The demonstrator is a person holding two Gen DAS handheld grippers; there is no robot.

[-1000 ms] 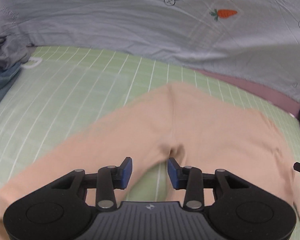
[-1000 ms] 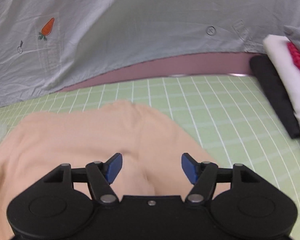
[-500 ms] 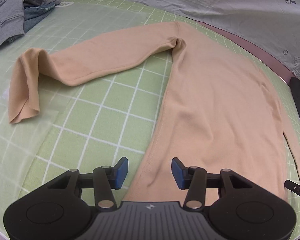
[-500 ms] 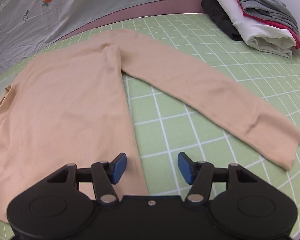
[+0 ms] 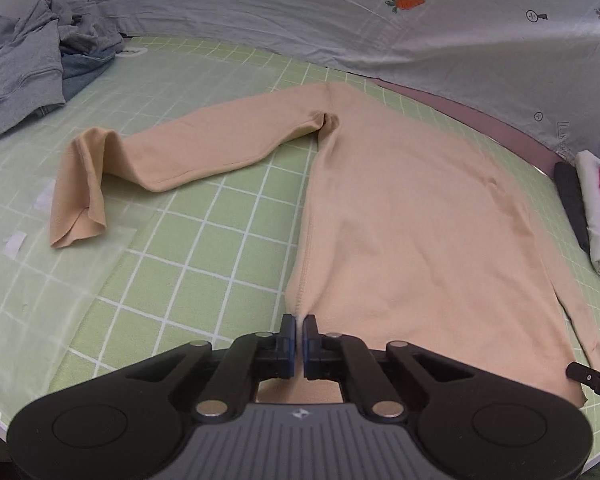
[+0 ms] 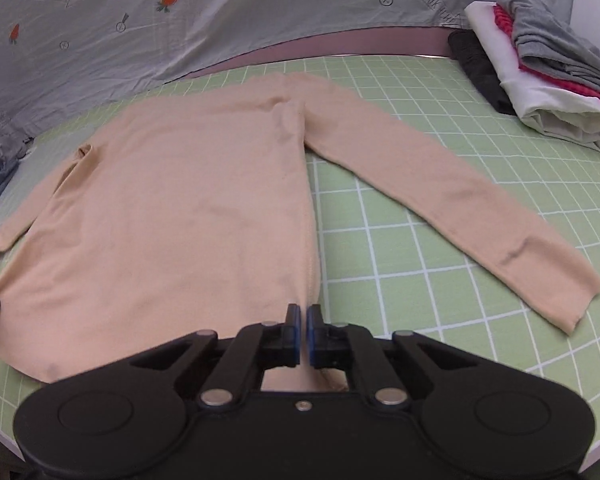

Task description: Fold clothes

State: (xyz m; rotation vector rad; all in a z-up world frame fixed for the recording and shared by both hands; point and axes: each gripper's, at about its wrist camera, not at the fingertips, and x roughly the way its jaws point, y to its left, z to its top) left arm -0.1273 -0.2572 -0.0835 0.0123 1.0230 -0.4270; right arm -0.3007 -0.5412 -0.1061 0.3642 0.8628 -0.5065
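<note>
Both grippers pinching the hem corners

Left gripper [image 5: 299, 322] and right gripper [image 6: 304, 312] are clamped on the tan shirt [image 5: 412, 216] near the mat's front edge; soft, floppy knit.

left gripper [image 5: 299, 326]: black linkage arms, silver pivot screws, ribbed grey base
right gripper [image 6: 303, 317]: all-black body, silver screws
fingers [image 6: 294, 317]: blue pads
</note>
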